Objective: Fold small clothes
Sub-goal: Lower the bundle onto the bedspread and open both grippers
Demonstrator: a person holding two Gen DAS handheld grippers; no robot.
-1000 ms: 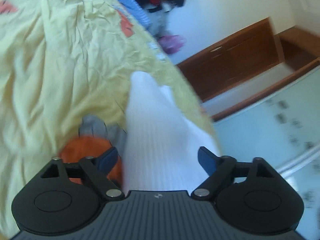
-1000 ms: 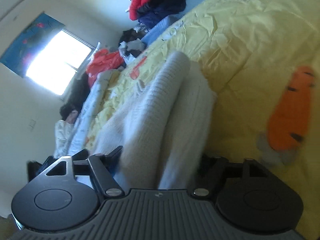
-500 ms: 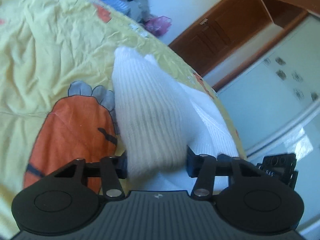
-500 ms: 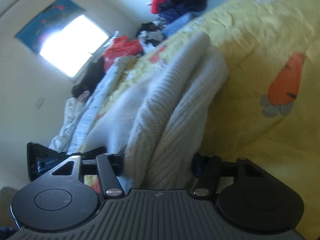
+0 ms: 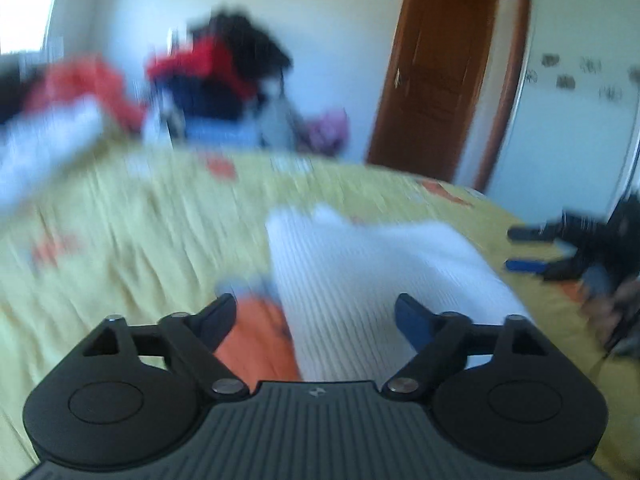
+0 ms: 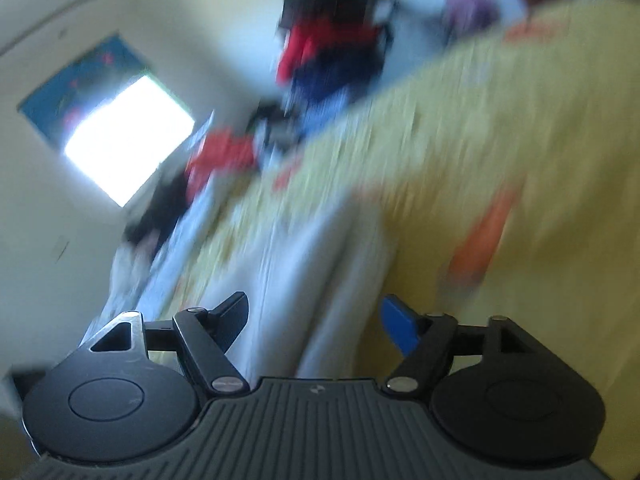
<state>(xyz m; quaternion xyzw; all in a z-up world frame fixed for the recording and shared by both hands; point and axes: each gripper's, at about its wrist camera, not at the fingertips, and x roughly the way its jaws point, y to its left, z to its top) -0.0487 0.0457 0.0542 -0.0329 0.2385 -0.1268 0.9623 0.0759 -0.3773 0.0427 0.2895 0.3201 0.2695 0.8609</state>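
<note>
Both hand-held grippers spread wide over the white knit garment (image 5: 372,280).
It lies on the bed (image 5: 140,240) ahead of the left hand-held gripper (image 5: 316,316) and right hand-held gripper (image 6: 314,322), neither gripping it.

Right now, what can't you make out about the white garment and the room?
- White knit garment: fold edges smeared by motion blur in both wrist views; near end hidden behind the left hand-held gripper.
- Clothes pile: individual items blurred.
- Dark object, left view: cut off by the edge.
</note>
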